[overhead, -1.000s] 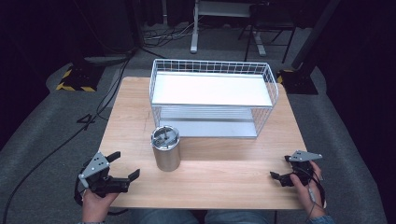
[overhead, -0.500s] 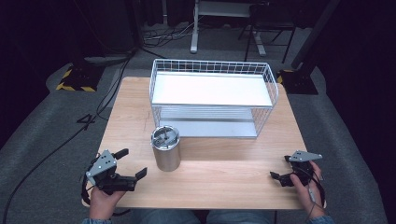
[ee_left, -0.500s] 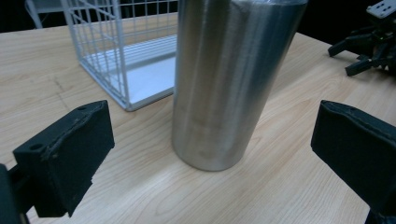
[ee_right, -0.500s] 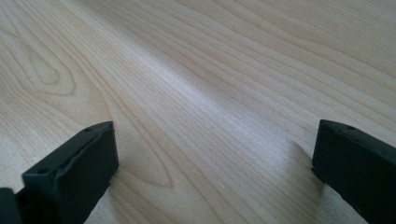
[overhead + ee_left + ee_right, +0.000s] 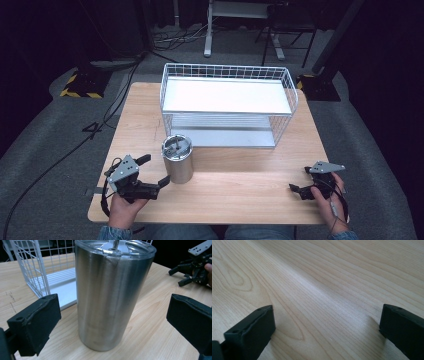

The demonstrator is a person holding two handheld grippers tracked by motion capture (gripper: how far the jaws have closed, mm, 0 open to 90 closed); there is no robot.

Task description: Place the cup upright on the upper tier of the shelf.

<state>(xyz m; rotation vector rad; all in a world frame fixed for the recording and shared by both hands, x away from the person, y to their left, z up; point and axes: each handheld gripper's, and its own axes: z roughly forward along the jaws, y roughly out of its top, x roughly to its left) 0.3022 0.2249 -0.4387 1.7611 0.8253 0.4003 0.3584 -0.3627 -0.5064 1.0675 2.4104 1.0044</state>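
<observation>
Dark floor and black stands surround a pale wooden surface, with cables trailing across the grey floor at the far left. Toward the far side of the surface stands a white wire rack with a flat white top shelf and a lower shelf beneath it.

Just in front of the rack's near left corner stands a steel cup, upright, with a clear lid. In the left gripper view the cup rises between the two black jaws, close ahead of them, and neither jaw touches it; the rack's wire corner shows behind it at the left.

The left claw lies at the near left of the surface, held in the person's left hand, its jaws spread wide apart and pointing right toward the cup, the tips just beside the cup's base.

The right claw sits at the near right edge, well apart from the cup, held in the right hand, with a grey plate on top. Its jaws are also apart, and in the right gripper view they frame bare wood grain with nothing between them.
</observation>
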